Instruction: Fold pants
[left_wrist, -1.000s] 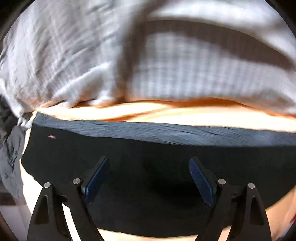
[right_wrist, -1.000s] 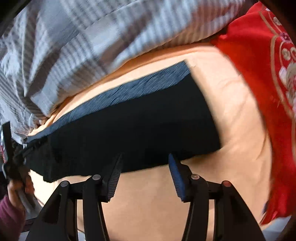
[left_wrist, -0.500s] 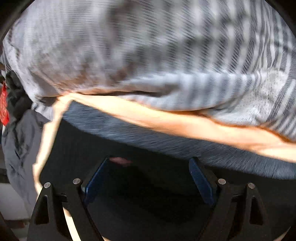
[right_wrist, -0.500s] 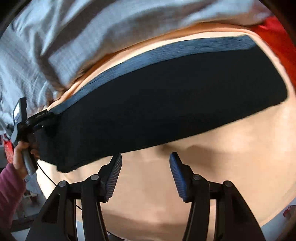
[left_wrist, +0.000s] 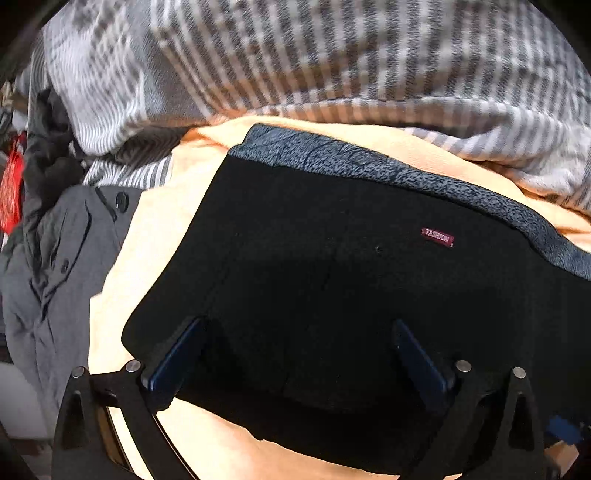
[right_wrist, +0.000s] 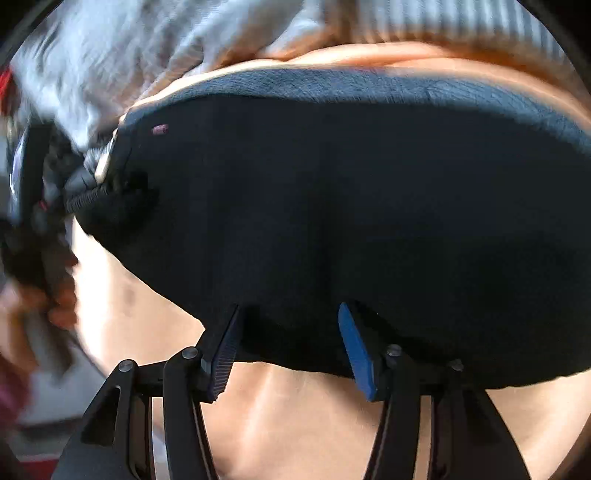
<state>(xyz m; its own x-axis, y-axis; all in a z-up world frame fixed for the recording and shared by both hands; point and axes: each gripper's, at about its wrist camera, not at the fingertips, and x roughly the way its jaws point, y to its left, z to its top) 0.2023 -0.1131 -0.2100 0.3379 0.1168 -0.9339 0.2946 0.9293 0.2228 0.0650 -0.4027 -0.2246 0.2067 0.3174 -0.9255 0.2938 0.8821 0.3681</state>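
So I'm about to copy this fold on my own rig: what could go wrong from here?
1. The left gripper, whose jaws have just been opening, stands wide over the folded black pants; closing here might pinch only the top layer.
2. The right gripper is at the pants' near edge and may also catch the peach sheet.
3. The grey buttoned garment lies close and could snag.

The black pants (left_wrist: 332, 280) are lying flat in a wide band across a peach-orange sheet (left_wrist: 155, 236), their grey-blue textured waistband (left_wrist: 369, 162) running along the far edge. A small dark-red label (left_wrist: 437, 236) reading "FASHION" is sitting just below that band. In the right wrist view the pants (right_wrist: 351, 206) are spreading from edge to edge, the near hem curving and one end bunching up at the left.
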